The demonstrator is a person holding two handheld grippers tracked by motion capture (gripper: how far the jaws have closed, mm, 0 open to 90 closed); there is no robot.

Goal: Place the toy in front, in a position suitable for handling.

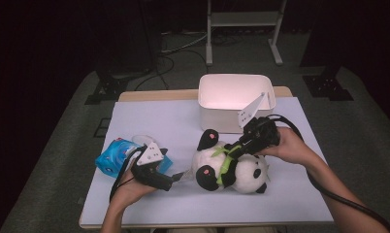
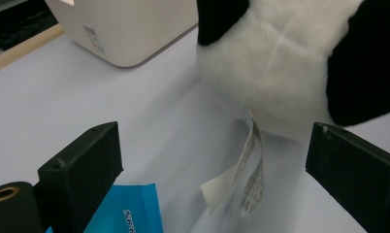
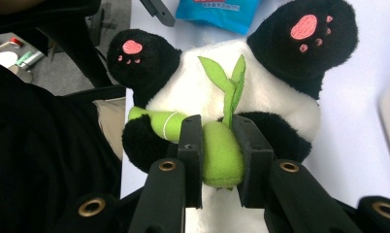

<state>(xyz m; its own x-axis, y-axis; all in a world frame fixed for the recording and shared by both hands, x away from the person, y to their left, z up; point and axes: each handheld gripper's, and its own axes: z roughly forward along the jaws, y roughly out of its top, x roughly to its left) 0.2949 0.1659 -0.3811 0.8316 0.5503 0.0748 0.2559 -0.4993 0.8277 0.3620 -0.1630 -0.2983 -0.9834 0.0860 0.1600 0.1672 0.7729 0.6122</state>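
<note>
A black-and-white panda plush [image 1: 239,171] lies on the pale mat with its pink-padded paws up. My right gripper [image 1: 230,151] comes in from the right and is shut on the green bamboo piece [image 3: 221,155] sewn to the panda's belly [image 3: 261,97]. To the panda's left, my left gripper [image 1: 181,177] lies low on the mat. In the left gripper view its jaws stand wide open [image 2: 217,145], pointing at the panda's underside [image 2: 280,63]. The plush's white label [image 2: 246,179] hangs loose between them, untouched.
A white bin [image 1: 234,97] stands just behind the panda at the mat's far edge. A blue packet [image 1: 114,156] lies beside my left hand. The table's front edge [image 1: 203,224] is close to my forearms. Bare mat [image 1: 149,121] stretches at the back left.
</note>
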